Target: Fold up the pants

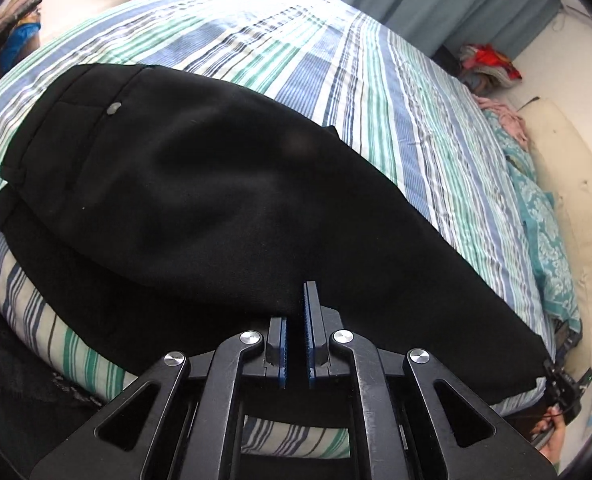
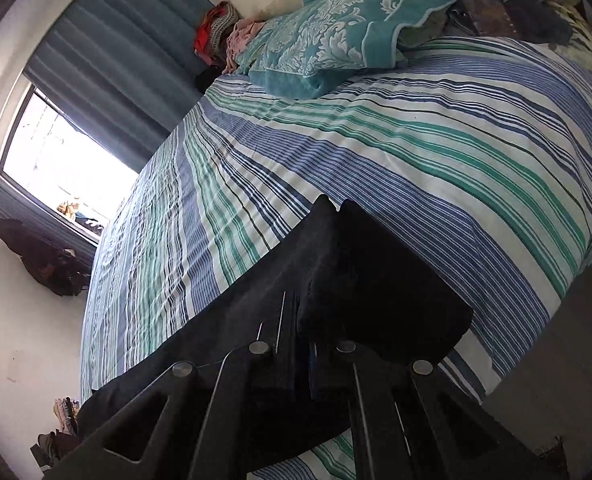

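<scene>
One pair of black pants [image 1: 223, 200] lies on a striped bedsheet [image 1: 396, 92], no readable writing | left gripper [image 1: 296, 320]: pads nearly together, pinching the pants' near edge | right gripper [image 2: 304, 320]: clamped on bunched leg-end fabric | long axis: waistband [image 1: 23, 128] at 10 o'clock, hem at 4 o'clock.

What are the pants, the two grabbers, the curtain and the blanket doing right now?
black pants: lying on the striped bed, folded lengthwise, one leg on the other.
left gripper: nearly shut on the pants' near edge.
right gripper: shut on the pants' leg end.
curtain: pulled aside, window uncovered.
teal blanket: bunched at the bed's edge.
</scene>
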Available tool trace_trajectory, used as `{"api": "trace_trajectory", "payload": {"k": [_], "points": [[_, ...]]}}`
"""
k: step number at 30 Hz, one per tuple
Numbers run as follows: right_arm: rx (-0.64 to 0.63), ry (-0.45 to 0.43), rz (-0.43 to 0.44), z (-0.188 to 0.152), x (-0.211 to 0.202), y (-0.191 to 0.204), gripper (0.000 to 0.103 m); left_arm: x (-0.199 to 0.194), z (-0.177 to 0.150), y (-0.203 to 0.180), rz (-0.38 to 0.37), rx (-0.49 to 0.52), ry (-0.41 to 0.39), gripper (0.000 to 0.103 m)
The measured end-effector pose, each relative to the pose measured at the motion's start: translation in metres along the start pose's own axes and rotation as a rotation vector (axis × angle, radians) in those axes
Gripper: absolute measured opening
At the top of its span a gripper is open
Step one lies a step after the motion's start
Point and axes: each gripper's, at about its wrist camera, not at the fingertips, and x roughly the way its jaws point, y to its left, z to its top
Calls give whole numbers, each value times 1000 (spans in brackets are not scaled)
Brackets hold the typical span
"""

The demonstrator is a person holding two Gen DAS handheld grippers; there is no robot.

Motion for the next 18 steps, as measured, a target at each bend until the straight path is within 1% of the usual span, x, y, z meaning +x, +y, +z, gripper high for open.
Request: {"api": "trace_trajectory", "payload": {"k": [2,5,7,8,10,11,12,15,18], "points": [[2,-17,-5,-1,-6,-2,5,-7,-4,2,-8,-13,2,5],[-1,-42,-21,-2,-15,0,5,-14,-11,0,-4,5,13,6],[15,-32,-47,-2,-14,-5,5,-14,-16,0,4,13,34,5],[29,-20,-70,-2,-11,-9,5,-11,-18,0,22,25,48,5],[66,43,-103,-3,2,-19,5,-5,-20,4,57,38,77,5],[90,79,-118,-5,9,-25,5,-2,-21,5,63,35,83,5],[112,95,-125,-6,13,-31,5,-1,-21,5,66,33,86,5],[121,91,-119,-7,12,-35,5,-3,-22,-1,78,59,77,5],[105,74,-125,-8,6,-32,5,-6,-26,-4,81,56,74,5]]}}
